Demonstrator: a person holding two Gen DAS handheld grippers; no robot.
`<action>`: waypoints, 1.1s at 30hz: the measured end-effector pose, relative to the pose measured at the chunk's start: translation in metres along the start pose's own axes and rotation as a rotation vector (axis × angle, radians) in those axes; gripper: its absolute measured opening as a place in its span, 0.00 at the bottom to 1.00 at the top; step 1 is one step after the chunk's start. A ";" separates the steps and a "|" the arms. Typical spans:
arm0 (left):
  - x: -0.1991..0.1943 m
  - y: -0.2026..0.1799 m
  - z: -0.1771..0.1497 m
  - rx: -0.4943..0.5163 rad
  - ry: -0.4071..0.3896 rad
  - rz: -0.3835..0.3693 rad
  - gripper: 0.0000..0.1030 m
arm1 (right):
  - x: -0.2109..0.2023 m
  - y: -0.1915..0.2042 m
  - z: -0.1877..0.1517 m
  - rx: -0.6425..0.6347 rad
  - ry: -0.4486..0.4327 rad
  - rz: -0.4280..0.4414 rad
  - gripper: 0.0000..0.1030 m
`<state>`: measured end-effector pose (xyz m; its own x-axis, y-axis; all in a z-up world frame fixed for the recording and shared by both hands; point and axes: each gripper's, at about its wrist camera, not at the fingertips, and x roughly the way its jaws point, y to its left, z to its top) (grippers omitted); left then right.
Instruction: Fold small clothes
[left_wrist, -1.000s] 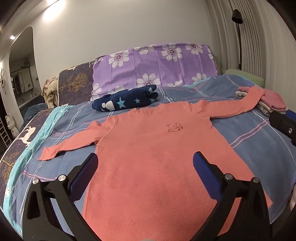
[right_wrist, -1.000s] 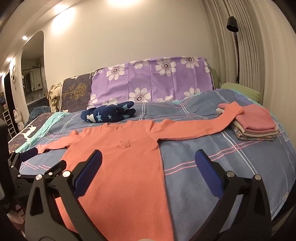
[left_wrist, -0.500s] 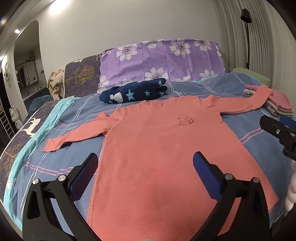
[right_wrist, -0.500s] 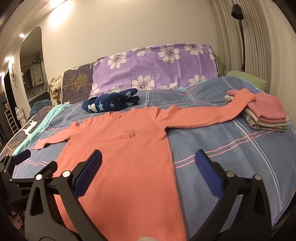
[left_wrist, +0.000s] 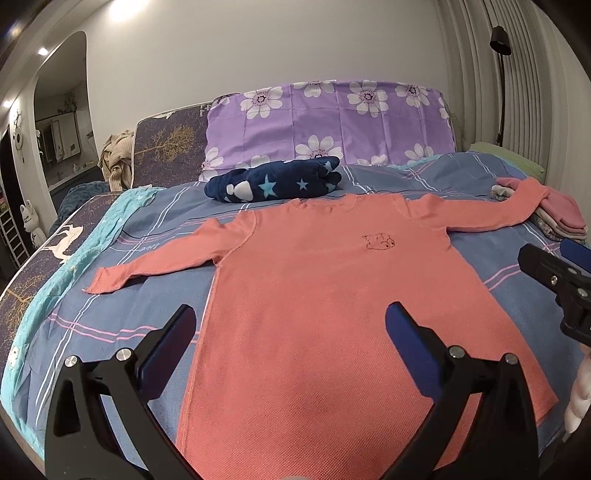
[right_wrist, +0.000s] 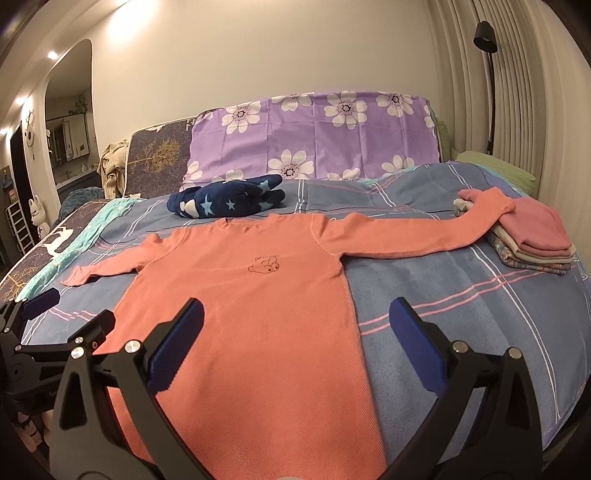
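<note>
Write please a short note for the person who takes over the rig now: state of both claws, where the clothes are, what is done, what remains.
Left claw: open, empty, above the lower body of the salmon-orange long-sleeved knit shirt.
Right claw: open, empty, above the shirt's right edge.
The shirt lies flat, face up, on the blue plaid bedspread, both sleeves spread; its right sleeve end rests on the folded stack of pink and beige clothes.
A dark blue star-patterned fleece bundle lies near the collar.
Done: the shirt is spread out.
Left: fold sleeves in, fold body, add to stack.
</note>
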<state>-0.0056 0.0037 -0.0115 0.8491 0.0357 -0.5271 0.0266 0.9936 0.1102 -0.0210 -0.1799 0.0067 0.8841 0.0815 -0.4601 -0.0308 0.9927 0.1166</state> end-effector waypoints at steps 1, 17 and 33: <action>0.001 0.001 0.000 -0.003 0.001 -0.003 0.99 | 0.000 0.000 0.000 0.000 -0.002 -0.003 0.98; 0.028 0.005 -0.005 -0.058 0.054 -0.067 0.99 | 0.015 0.003 -0.001 -0.014 0.006 -0.018 0.98; 0.056 0.010 -0.001 -0.054 0.066 -0.082 0.99 | 0.062 0.016 0.000 -0.024 0.095 0.007 0.74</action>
<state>0.0416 0.0155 -0.0411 0.8086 -0.0406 -0.5869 0.0645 0.9977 0.0199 0.0337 -0.1594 -0.0200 0.8359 0.0956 -0.5405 -0.0492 0.9938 0.0997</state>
